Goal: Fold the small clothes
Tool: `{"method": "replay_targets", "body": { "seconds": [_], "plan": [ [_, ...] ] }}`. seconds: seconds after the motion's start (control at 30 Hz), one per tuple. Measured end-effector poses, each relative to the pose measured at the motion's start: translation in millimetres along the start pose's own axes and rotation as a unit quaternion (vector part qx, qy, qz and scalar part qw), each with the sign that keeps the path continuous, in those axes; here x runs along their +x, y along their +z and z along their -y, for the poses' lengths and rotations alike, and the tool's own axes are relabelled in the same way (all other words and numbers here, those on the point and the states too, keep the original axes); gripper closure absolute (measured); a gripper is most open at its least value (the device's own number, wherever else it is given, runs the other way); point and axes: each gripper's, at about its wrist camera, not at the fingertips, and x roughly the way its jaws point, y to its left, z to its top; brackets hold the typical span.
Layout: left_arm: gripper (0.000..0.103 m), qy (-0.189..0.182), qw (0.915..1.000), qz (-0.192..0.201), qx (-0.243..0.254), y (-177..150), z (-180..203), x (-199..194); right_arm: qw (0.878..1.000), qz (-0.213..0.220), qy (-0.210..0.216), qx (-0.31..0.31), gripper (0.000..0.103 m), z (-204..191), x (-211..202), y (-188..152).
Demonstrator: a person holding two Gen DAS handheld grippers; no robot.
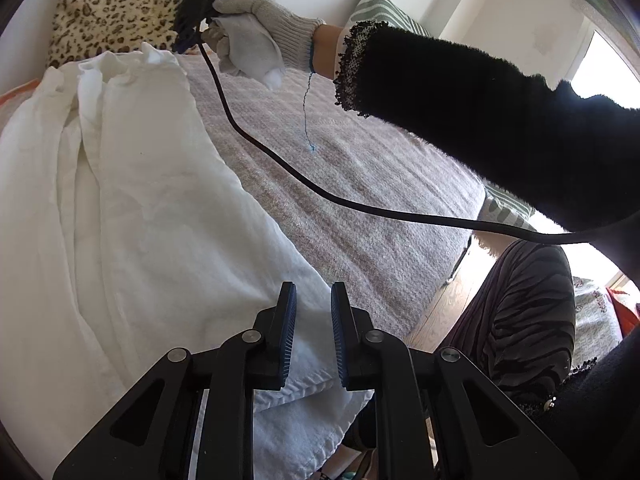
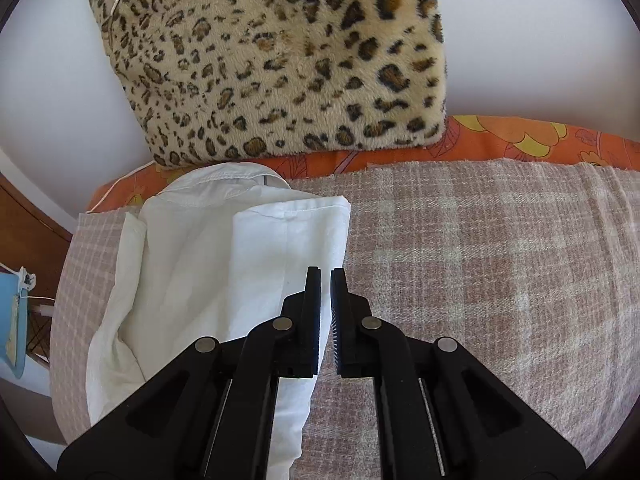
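Currently the work sits mid-fold: the white cotton garment [image 1: 132, 184] lies lengthwise along the near-left side of the pinkish woven check bedspread [image 2: 500, 248], its sides already turned in to form a long strip, collar end toward the leopard-print plush cushion [image 2: 280, 60]. The next move, by this reading, calls for a firm pinch on one end of the strip and a carry toward the other end — both corners kept level.

Left gripper [image 1: 314, 300]: jaws stand narrowly apart above the hem end of the garment; nothing sits between the pads. Right gripper [image 2: 326, 280]: jaws nearly closed, a thin gap only — empty, poised just beside the garment's right edge.
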Motion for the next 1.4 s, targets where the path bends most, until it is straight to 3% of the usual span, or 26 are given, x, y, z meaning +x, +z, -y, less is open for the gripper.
{"method": "replay_targets", "body": {
  "seconds": [0.17, 0.3, 0.4, 0.53, 0.6, 0.7, 0.9, 1.1, 1.2, 1.33, 1.4],
  "plan": [
    [0.082, 0.011, 0.9996, 0.024, 0.014, -1, 12, -26, 0.999, 0.020, 0.015, -0.027, 0.092, -7, -69, -27],
    [0.067, 0.031, 0.9977, 0.060, 0.003, 6, 2, -61, 0.998, 0.037, 0.031, -0.036, 0.067, -12, -125, -64],
    [0.066, 0.066, 0.9946, 0.080, 0.001, 7, -22, -95, 0.998, 0.033, 0.045, -0.043, 0.066, -18, -153, -99],
    [0.066, 0.126, 0.9891, 0.074, -0.019, -1, -66, -126, 0.996, 0.018, 0.058, -0.063, 0.066, -31, -175, -162],
    [0.066, 0.157, 0.9853, 0.062, -0.029, -6, -86, -132, 0.995, 0.009, 0.059, -0.082, 0.066, -42, -178, -198],
    [0.066, 0.172, 0.9833, 0.049, -0.037, -13, -105, -133, 0.988, 0.007, 0.074, -0.134, 0.066, -68, -179, -240],
    [0.066, 0.153, 0.9852, 0.032, -0.069, -25, -117, -121, 0.972, -0.025, 0.041, -0.232, 0.066, -122, -144, -289],
    [0.066, 0.170, 0.9837, -0.004, -0.057, -44, -113, -109, 0.974, -0.069, 0.049, -0.208, 0.066, -118, -130, -314],
    [0.066, 0.172, 0.9827, -0.020, -0.065, -55, -118, -106, 0.974, -0.073, 0.059, -0.204, 0.060, -112, -142, -330],
    [0.066, 0.169, 0.9833, -0.014, -0.066, -67, -116, -114, 0.972, -0.088, 0.077, -0.202, 0.058, -105, -164, -355],
    [0.066, 0.166, 0.9835, -0.013, -0.070, -70, -116, -117, 0.977, -0.076, 0.081, -0.181, 0.058, -95, -179, -362]
  ]
}}
